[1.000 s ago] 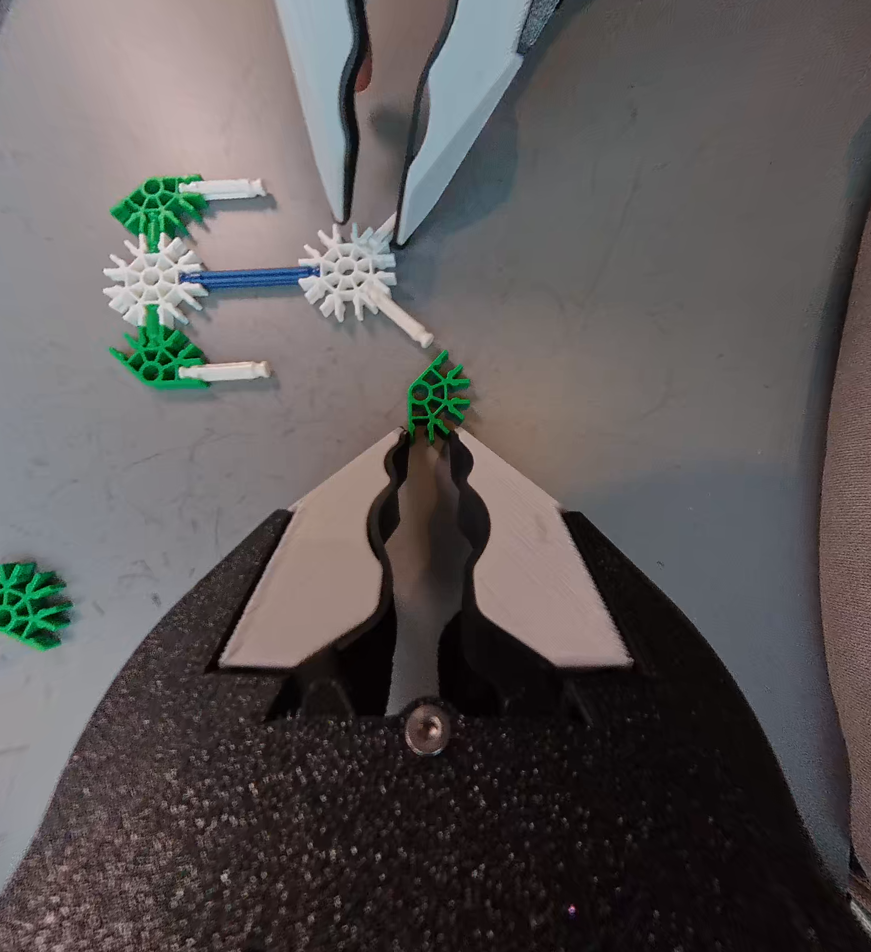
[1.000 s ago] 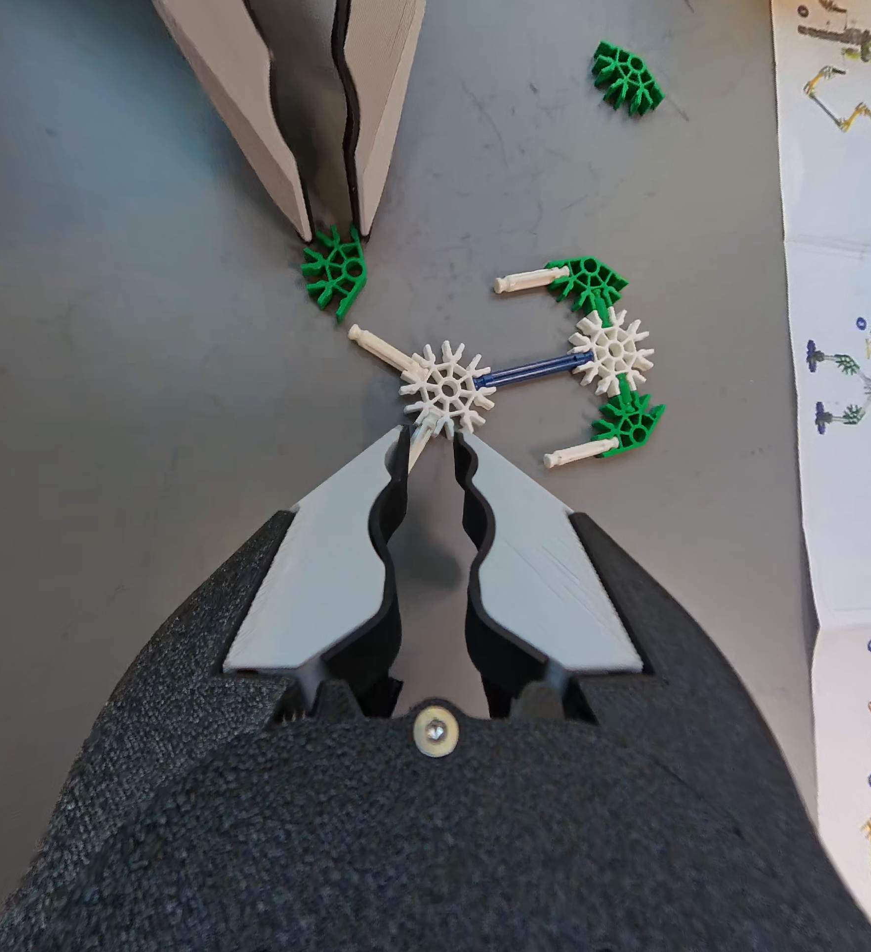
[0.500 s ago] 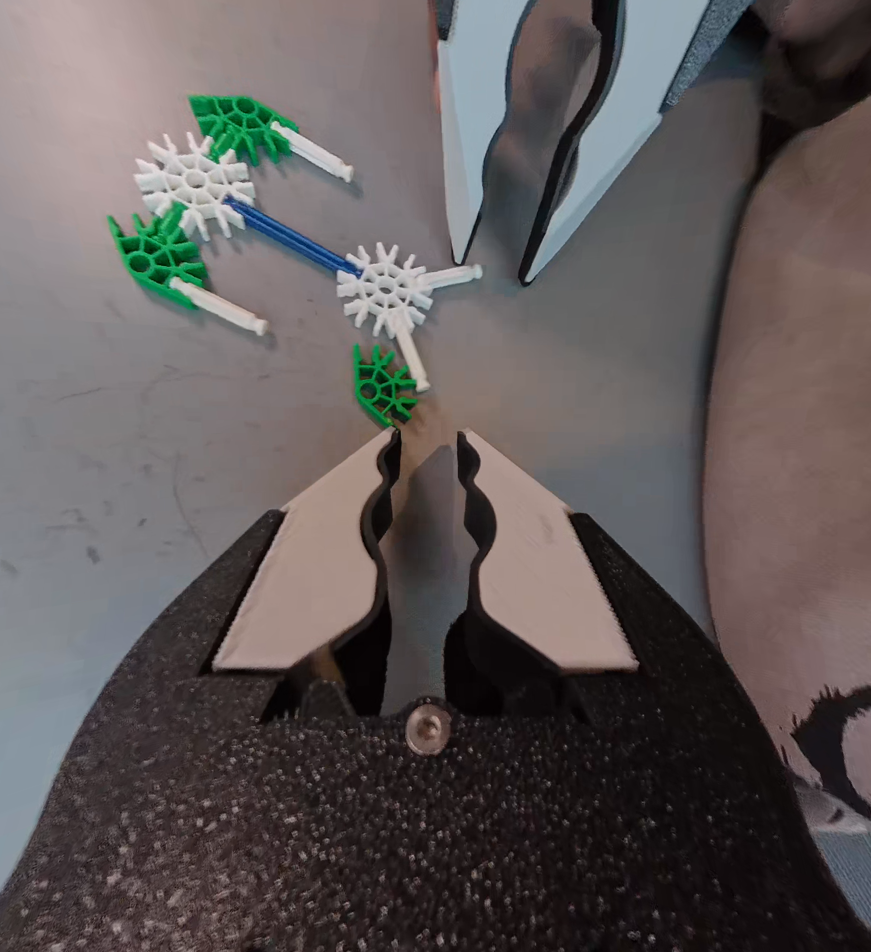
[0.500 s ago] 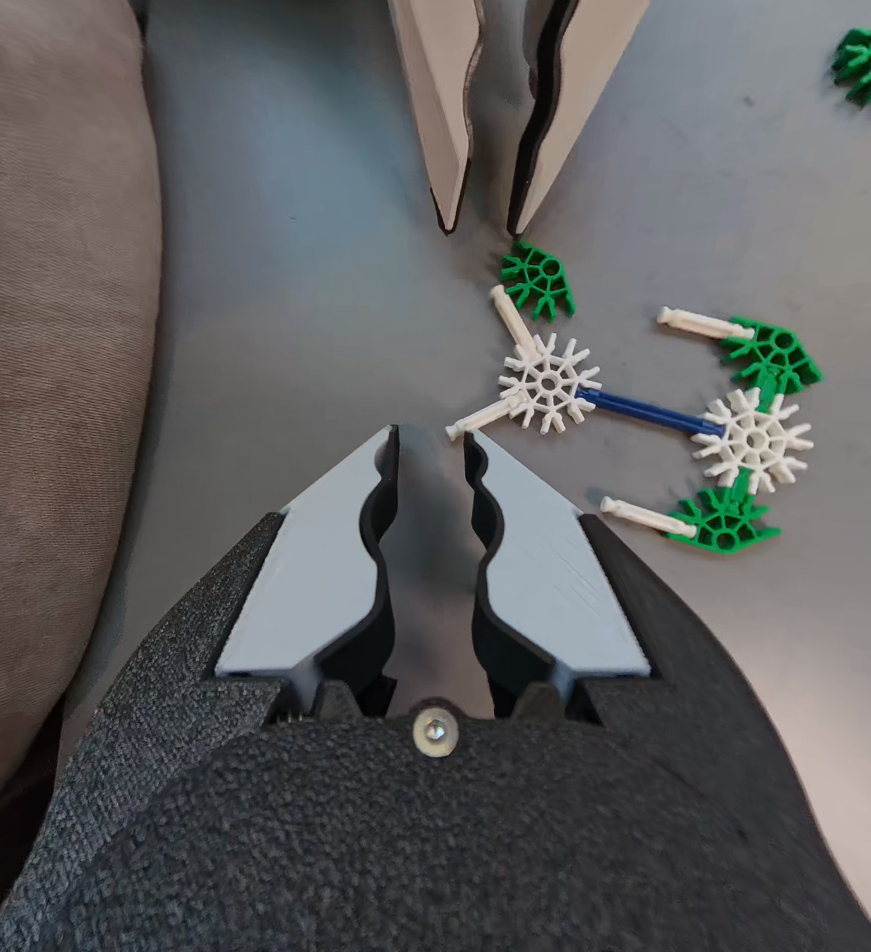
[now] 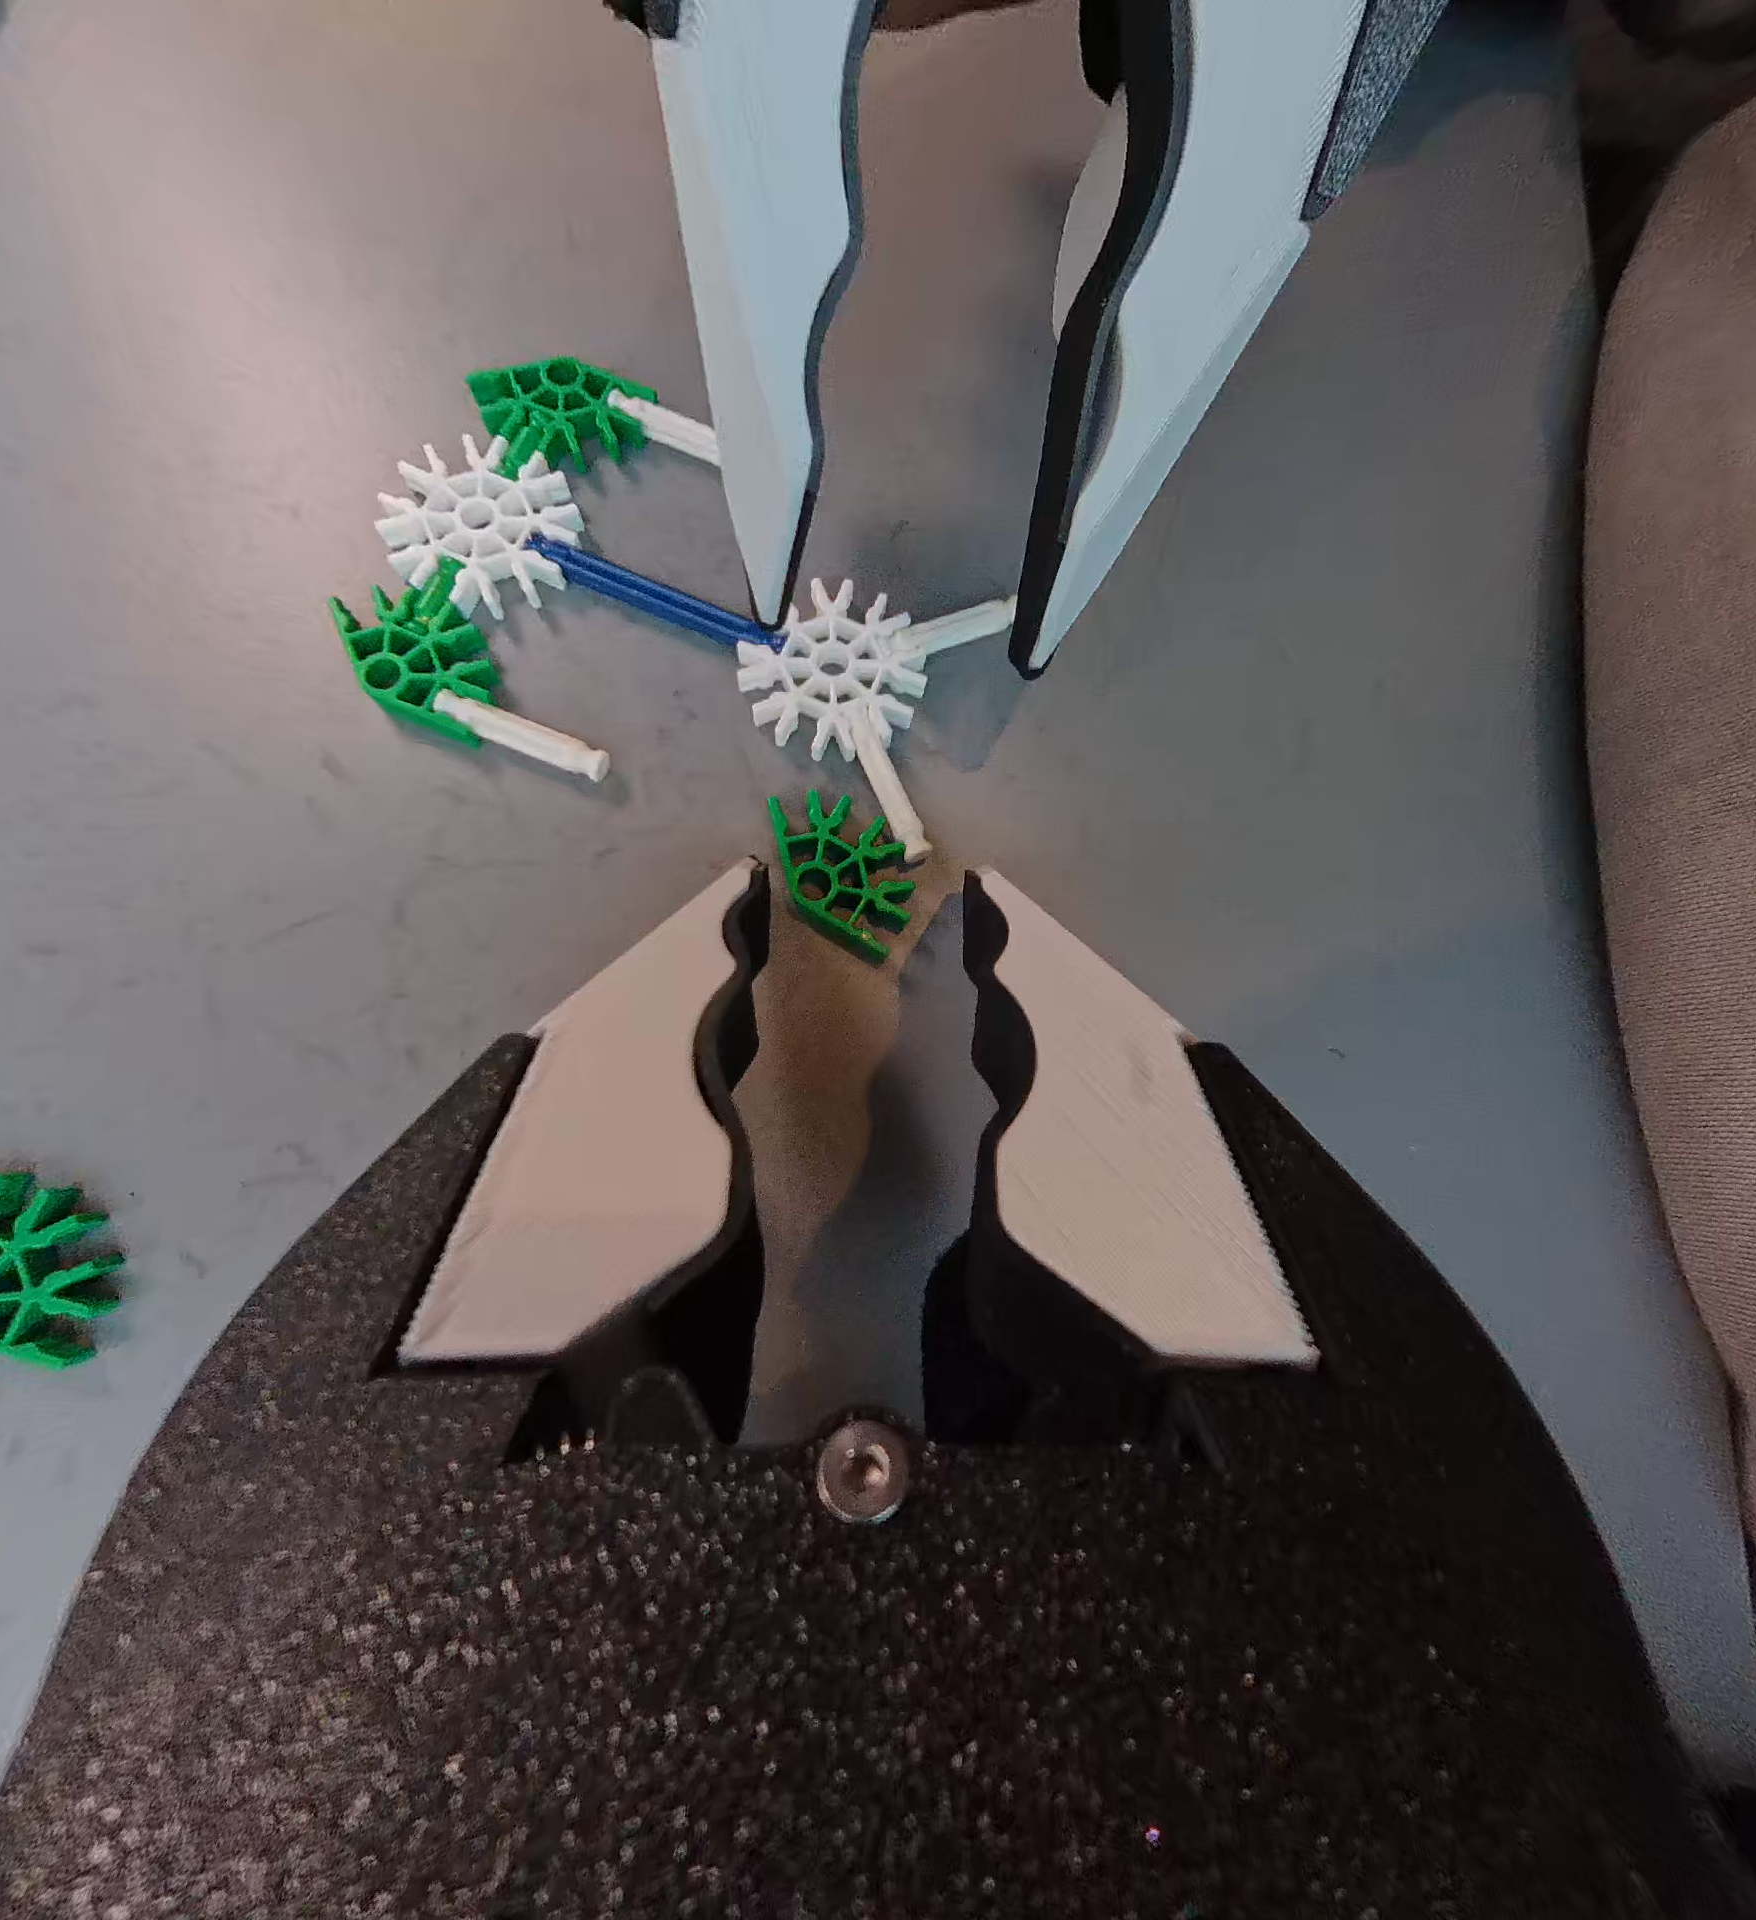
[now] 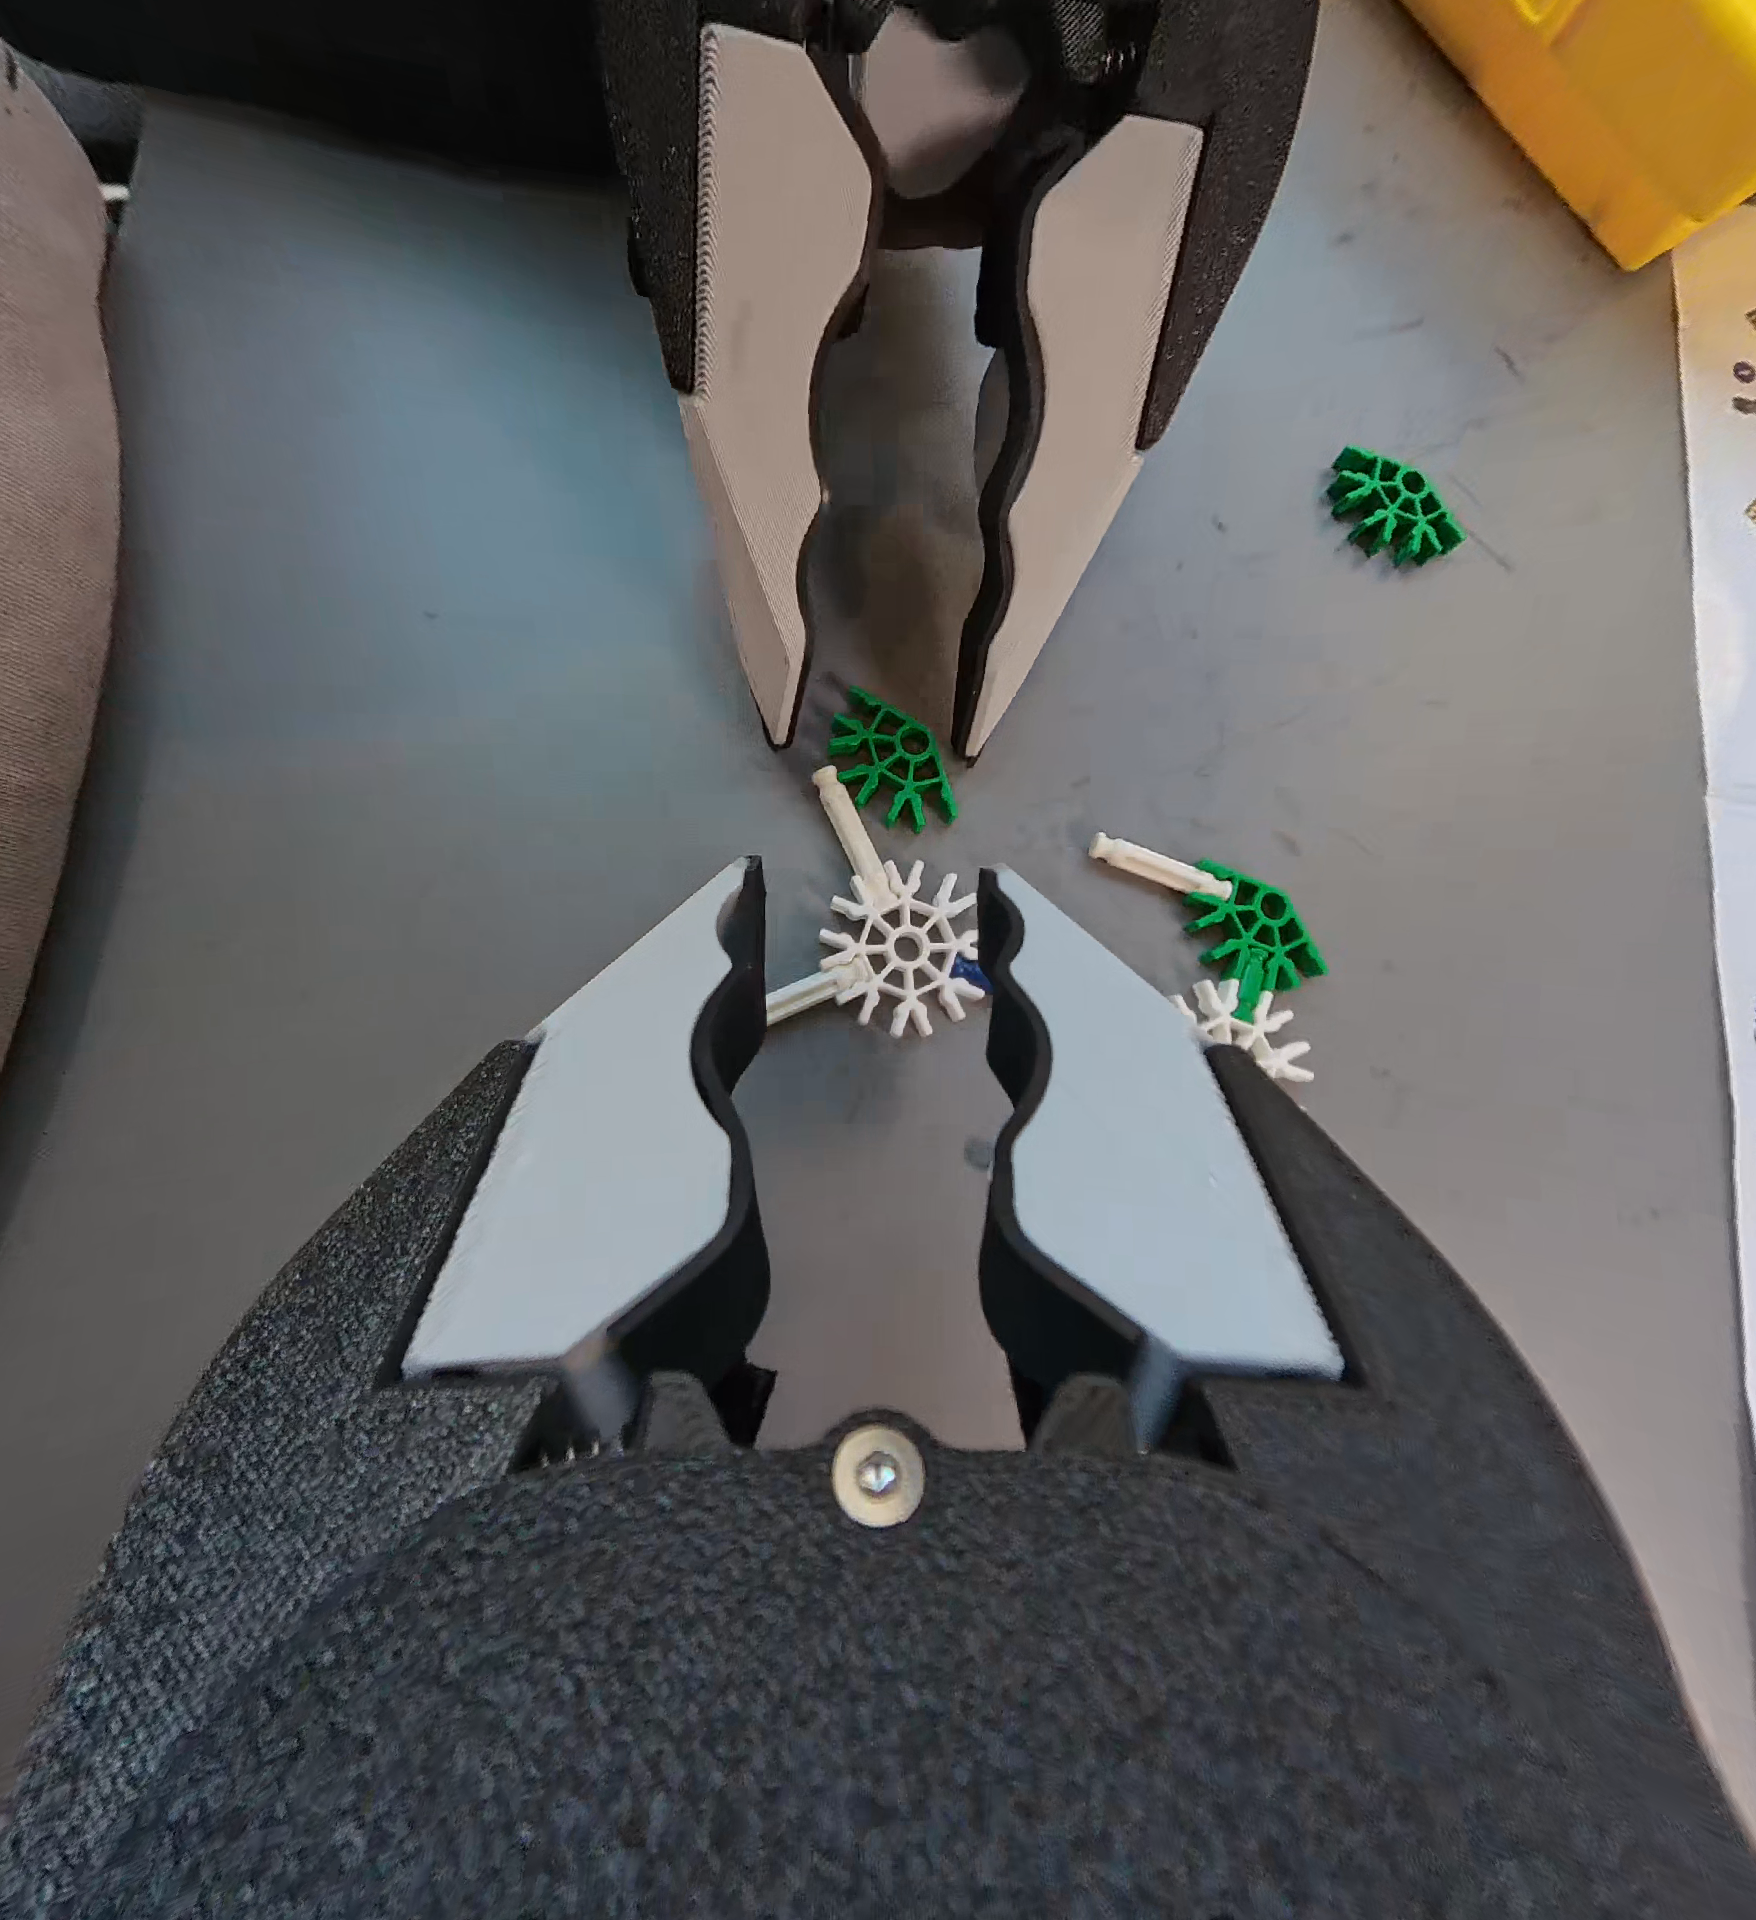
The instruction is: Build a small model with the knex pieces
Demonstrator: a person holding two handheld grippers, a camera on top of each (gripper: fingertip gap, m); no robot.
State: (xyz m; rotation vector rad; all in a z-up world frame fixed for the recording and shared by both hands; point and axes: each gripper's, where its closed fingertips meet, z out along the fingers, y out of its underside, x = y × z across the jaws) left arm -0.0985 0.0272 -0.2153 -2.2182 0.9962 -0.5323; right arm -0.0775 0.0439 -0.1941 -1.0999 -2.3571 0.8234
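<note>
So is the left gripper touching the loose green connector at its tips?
Apart. In the left wrist view the green connector lies between the open left gripper tips, grey table showing on both sides.

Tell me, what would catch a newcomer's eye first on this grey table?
Two open grippers face each other over a toy of white snowflake wheels, a blue rod and green fan pieces. The right gripper straddles the near white wheel; the left gripper frames a loose green connector lying beside a white peg. Another green piece lies apart, near a yellow box.
</note>
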